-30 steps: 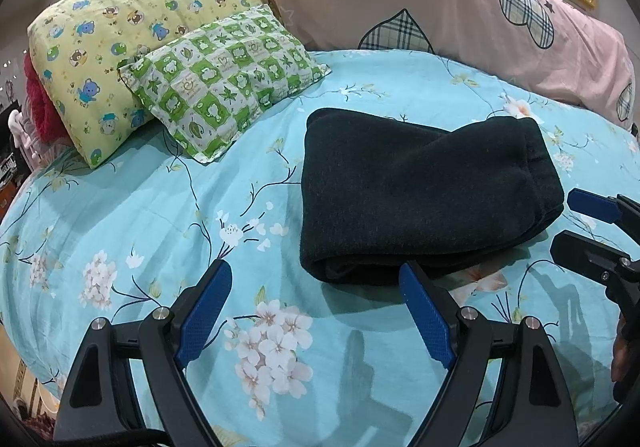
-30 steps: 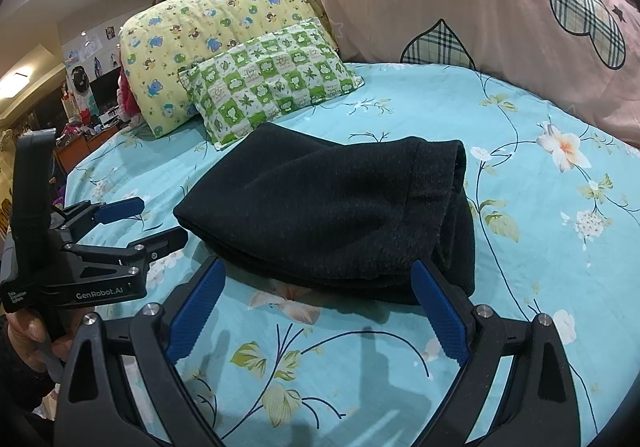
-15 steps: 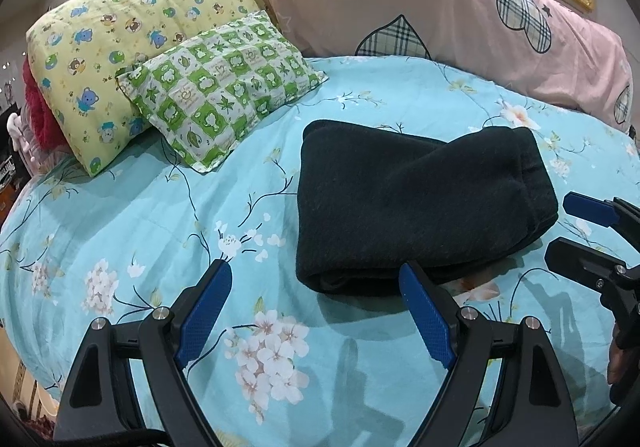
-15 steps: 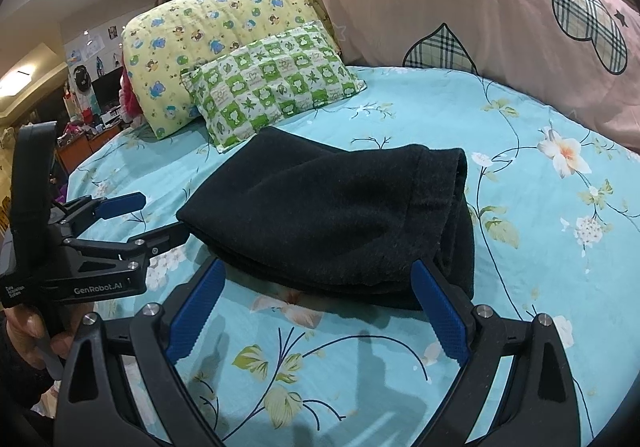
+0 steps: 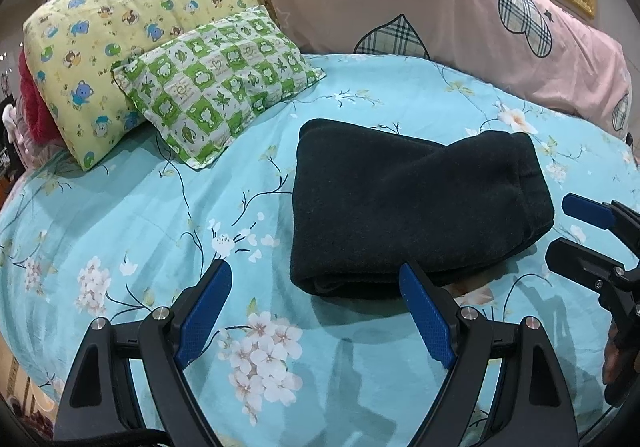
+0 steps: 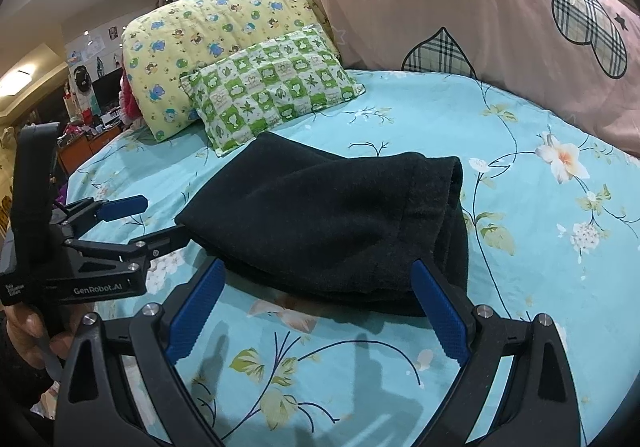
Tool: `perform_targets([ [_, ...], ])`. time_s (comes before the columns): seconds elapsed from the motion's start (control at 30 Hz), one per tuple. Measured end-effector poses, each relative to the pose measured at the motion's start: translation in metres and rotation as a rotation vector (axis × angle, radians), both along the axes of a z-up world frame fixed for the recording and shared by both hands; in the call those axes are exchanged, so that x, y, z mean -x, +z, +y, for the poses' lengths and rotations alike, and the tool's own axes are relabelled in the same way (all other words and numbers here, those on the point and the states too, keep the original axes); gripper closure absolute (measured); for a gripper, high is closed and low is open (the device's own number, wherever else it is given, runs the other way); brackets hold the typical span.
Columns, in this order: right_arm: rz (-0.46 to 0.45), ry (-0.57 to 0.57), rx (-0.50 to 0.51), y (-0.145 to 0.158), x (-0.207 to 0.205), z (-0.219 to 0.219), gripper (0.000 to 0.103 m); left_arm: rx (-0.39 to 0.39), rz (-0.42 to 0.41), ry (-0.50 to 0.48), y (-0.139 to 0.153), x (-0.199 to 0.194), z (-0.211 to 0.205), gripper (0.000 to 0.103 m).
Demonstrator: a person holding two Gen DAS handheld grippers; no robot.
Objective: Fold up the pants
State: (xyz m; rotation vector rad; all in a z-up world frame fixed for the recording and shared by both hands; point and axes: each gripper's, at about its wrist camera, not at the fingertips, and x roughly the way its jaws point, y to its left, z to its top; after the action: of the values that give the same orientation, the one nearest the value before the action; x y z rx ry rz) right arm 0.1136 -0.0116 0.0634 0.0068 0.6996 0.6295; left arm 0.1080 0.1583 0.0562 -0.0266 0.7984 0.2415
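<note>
The left gripper point(image 5: 316, 311) stands wide open and holds nothing; its blue pads point(image 5: 206, 309) hang above the bed sheet point(image 5: 120, 215), with the right pad at the near edge of the pants point(image 5: 412, 203), contact not determinable. Against the views of one second ago, the pants sit slightly farther from this gripper, so the gripper has backed off a little toward the near side. The fold itself shows no change.

The right gripper point(image 6: 316, 311) is likewise wide open and empty. Its right pad point(image 6: 440, 313) overlaps the near right corner of the pants in the right wrist view; whether it touches cannot be told. In the left wrist view, this gripper appears at the right edge, just beside the right end of the bundle.

The pants lie in the middle of the bed as a compact, layered dark bundle, with the stacked open edges at the right end and a rounded fold at the left end. Judgement: the fold looks complete or nearly so, and the small retreat with both grippers released suggests the task is at its closing stage.

Farther out, a green checked pillow point(image 5: 216, 87) leans on a yellow pillow point(image 5: 120, 31) at far left, well apart from the pants. A pink bolster point(image 5: 440, 7) runs along the far side.
</note>
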Motion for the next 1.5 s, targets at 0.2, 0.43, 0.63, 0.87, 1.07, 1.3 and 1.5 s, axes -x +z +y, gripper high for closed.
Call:
perform_targets([
  [0.2,-0.015,-0.005,-0.003,0.006,0.001,-0.005,0.009,0.007,-0.006,0.000,0.004,-0.001,0.000,0.017],
  [0.43,-0.019,-0.012,0.007,0.007,-0.001,-0.008,0.008,0.025,-0.013,0.001,0.009,-0.005,-0.001,0.017],
  [0.63,-0.005,-0.017,-0.001,0.003,-0.007,-0.012,0.008,0.052,-0.027,0.011,0.011,-0.012,-0.001,0.017],
  [0.87,0.006,-0.022,0.003,0.000,-0.012,-0.013,0.008,0.027,0.002,0.002,0.004,-0.027,-0.005,0.017],
  [1.07,0.015,-0.022,0.009,-0.001,-0.018,-0.014,0.008,-0.004,0.008,0.000,0.001,-0.034,-0.011,0.017],
  [1.3,0.023,-0.022,0.006,-0.002,-0.021,-0.011,0.008,-0.035,0.023,0.023,-0.001,-0.037,-0.011,0.017],
  [1.5,0.021,-0.020,0.000,-0.002,-0.020,-0.012,0.008,-0.056,0.037,0.037,-0.001,-0.039,-0.012,0.017],
])
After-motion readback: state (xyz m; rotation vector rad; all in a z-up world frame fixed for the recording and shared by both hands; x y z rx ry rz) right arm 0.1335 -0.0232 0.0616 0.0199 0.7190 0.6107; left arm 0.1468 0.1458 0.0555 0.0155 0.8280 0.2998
